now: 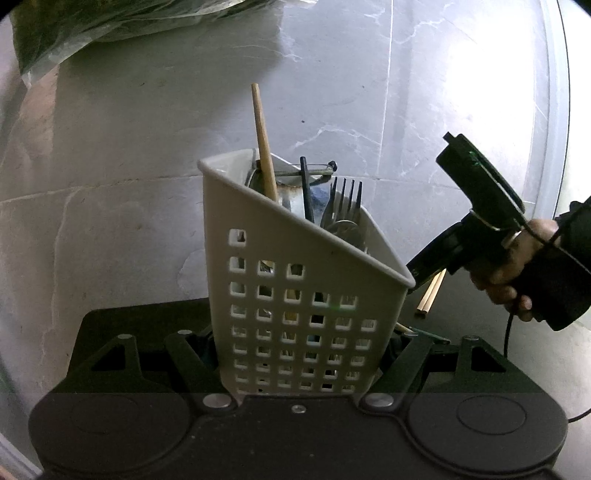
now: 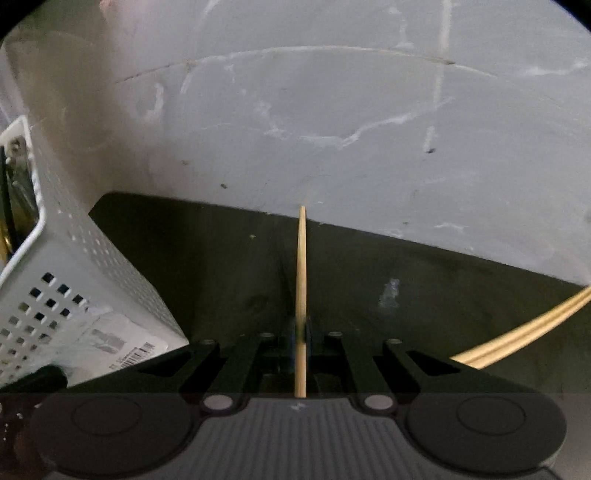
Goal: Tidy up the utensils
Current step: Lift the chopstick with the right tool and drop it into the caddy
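Observation:
A white perforated utensil caddy (image 1: 295,295) stands tilted on a black mat (image 1: 107,325), and my left gripper (image 1: 303,343) is shut on its lower walls. Inside it are a wooden chopstick (image 1: 264,147), dark forks (image 1: 347,199) and other utensils. My right gripper (image 2: 302,332) is shut on a single wooden chopstick (image 2: 301,266) that points forward over the mat (image 2: 221,258). In the left wrist view that right gripper (image 1: 415,273) sits just right of the caddy's rim, held by a hand (image 1: 517,266). The caddy (image 2: 74,258) lies at the left of the right wrist view.
A pair of wooden chopsticks (image 2: 524,328) lies on the mat to the right, also seen under the right gripper as chopsticks (image 1: 430,295). Grey marbled tiles (image 1: 147,147) lie beyond the mat. A green plastic bag (image 1: 74,29) is at the far left. A black cable (image 1: 508,339) hangs from the right gripper.

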Demonstrator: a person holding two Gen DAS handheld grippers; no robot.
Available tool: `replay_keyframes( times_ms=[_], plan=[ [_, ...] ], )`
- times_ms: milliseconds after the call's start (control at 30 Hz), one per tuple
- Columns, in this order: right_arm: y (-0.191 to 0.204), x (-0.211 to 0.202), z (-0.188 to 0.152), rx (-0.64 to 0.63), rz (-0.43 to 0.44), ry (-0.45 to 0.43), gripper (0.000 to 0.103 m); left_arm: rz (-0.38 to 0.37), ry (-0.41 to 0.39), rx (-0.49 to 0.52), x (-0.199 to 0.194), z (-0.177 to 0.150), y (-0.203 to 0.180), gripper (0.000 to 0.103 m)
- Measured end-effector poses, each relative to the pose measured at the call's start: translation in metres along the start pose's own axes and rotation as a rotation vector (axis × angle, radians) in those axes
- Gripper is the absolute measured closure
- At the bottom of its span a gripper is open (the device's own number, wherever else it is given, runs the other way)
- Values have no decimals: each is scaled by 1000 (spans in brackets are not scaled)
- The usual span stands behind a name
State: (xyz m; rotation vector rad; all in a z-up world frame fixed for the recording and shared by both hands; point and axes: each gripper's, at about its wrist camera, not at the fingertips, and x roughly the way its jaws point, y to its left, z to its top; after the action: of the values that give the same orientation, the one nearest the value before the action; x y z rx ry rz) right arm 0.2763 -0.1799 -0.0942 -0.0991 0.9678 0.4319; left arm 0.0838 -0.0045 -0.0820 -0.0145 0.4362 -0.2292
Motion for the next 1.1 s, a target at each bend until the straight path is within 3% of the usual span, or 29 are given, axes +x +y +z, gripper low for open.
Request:
replay_keyframes(
  times_ms=[167, 367, 433, 467, 667, 1100],
  plan=[
    [1, 9, 5, -45, 0, 51, 85, 0, -2, -2, 0, 0, 0, 25],
    [10, 13, 11, -124, -9, 91, 82, -1, -2, -2, 0, 0, 0, 25],
    [16, 18, 17, -150, -17, 118, 84, 0, -2, -2, 0, 0, -1, 25],
    [16, 18, 18, -150, -22, 129, 90, -1, -2, -3, 0, 0, 0, 25],
    [16, 22, 21, -123, -2, 142, 92, -3, -3, -7, 0, -1, -1, 25],
    [4, -9, -15, 25, 33, 18, 92, -5, -3, -3, 0, -1, 2, 25]
  ],
)
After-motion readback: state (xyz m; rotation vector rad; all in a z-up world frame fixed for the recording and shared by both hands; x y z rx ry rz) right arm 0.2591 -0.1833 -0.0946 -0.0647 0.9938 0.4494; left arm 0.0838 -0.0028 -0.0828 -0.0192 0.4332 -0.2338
